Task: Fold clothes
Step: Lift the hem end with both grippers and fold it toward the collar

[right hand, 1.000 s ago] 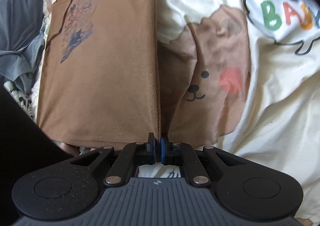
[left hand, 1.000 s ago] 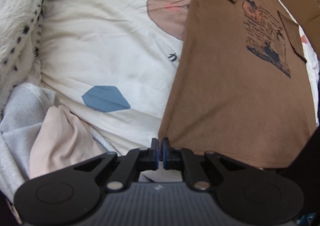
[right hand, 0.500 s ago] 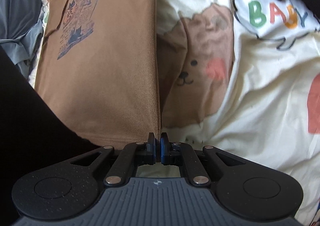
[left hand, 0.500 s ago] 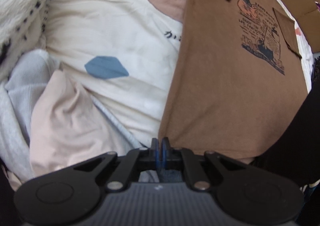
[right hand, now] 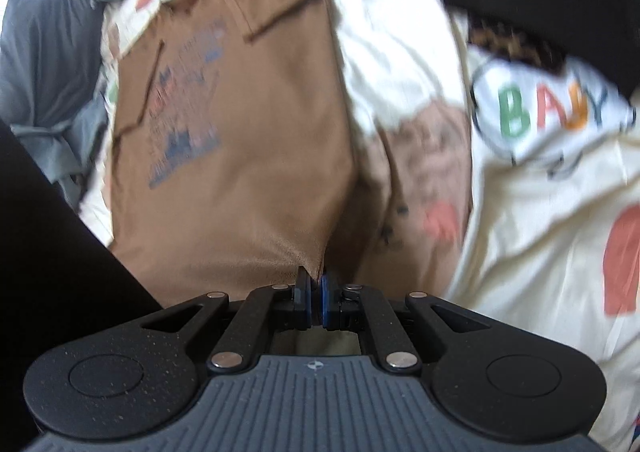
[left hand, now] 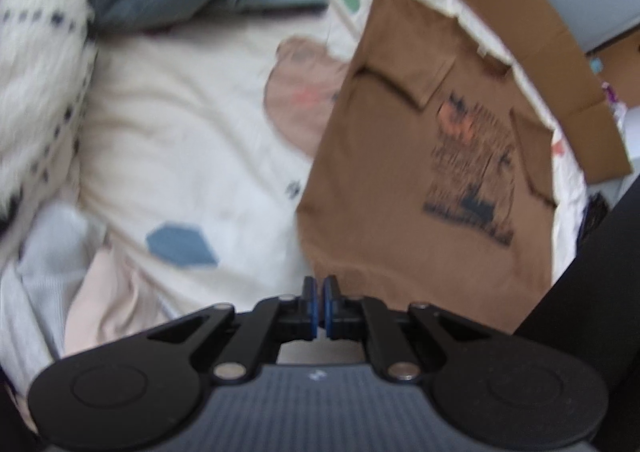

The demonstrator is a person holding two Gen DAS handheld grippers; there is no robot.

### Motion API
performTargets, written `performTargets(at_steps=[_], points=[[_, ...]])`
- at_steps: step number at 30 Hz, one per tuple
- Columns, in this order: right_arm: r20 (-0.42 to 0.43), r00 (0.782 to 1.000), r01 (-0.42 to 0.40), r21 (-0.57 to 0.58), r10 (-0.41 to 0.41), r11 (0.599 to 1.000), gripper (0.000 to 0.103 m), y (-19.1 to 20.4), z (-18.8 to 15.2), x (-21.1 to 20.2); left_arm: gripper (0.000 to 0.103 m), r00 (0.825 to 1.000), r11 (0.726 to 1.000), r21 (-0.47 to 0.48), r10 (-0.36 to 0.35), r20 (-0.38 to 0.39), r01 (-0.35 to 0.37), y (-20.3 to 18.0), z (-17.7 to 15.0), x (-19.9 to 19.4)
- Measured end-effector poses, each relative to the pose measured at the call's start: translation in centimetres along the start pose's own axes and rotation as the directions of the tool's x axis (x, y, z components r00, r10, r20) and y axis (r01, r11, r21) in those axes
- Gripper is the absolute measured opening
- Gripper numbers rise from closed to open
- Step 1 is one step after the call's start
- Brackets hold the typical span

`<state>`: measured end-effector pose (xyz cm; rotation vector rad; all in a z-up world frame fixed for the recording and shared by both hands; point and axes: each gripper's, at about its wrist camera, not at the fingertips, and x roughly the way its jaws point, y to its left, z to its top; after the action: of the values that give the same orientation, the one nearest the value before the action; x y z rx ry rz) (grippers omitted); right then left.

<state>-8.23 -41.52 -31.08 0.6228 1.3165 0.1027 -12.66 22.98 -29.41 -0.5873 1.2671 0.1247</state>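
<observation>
We see one bedsheet, cream with cartoon prints, spread ahead of both grippers; compared with half a second ago, more of its far end shows in the left wrist view, and both views are now blurred. In the right wrist view its bear print lies just right of the gripper line, with the "BABY" lettering farther right.

One brown T-shirt lies on the sheet, ahead and to the right of the left gripper, and ahead and to the left of the right gripper. Both sleeves are folded in over the front, two flaps flanking one dark printed graphic. Its near hem, flat earlier, now rises toward both grippers, and its near right corner peaks up at the right gripper.

The left gripper's jaws are together at the shirt's near left corner; blur keeps us from telling whether cloth sits between them. The right gripper's jaws are clamped on the near right corner.

To the left of the left gripper sits one pile of pale clothes, pink and grey-white. Far ahead on its right stands one cardboard box; far left, one fluffy white spotted blanket.
</observation>
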Motion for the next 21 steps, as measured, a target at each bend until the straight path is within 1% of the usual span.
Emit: performTargets(at_steps=[4,7,11,14,18,21], points=[[0.072,0.997,-0.022,-0.014,0.023,1.000,0.002,1.2,2.5,-1.6,0.003,0.997,0.999,0.013,-0.034,0.071,0.033,-1.8,2.3,-1.8],[0.125,0.991,-0.039,-0.027,0.042,0.999,0.002,2.3,4.3,-2.9,0.003,0.990,0.998,0.016,-0.060,0.125,0.058,-2.8,4.0,-2.9],[0.183,0.981,-0.064,-0.047,0.071,0.997,0.002,3.9,6.3,-4.5,0.003,0.981,0.996,0.032,-0.083,0.175,0.078,-3.9,5.9,-4.0],[0.203,0.977,-0.048,-0.062,0.059,0.997,0.002,4.8,7.6,-5.2,0.003,0.973,0.995,0.048,-0.095,0.211,0.086,-4.8,7.3,-4.7],[0.236,0.969,-0.060,-0.087,0.079,0.994,0.002,5.7,9.3,-6.0,0.003,0.962,0.994,0.059,-0.108,0.252,0.096,-6.0,8.8,-5.3],[0.262,0.960,-0.077,-0.091,0.098,0.993,0.002,6.0,10.6,-6.4,0.003,0.959,0.994,0.048,-0.106,0.262,0.097,-6.7,10.4,-5.1]])
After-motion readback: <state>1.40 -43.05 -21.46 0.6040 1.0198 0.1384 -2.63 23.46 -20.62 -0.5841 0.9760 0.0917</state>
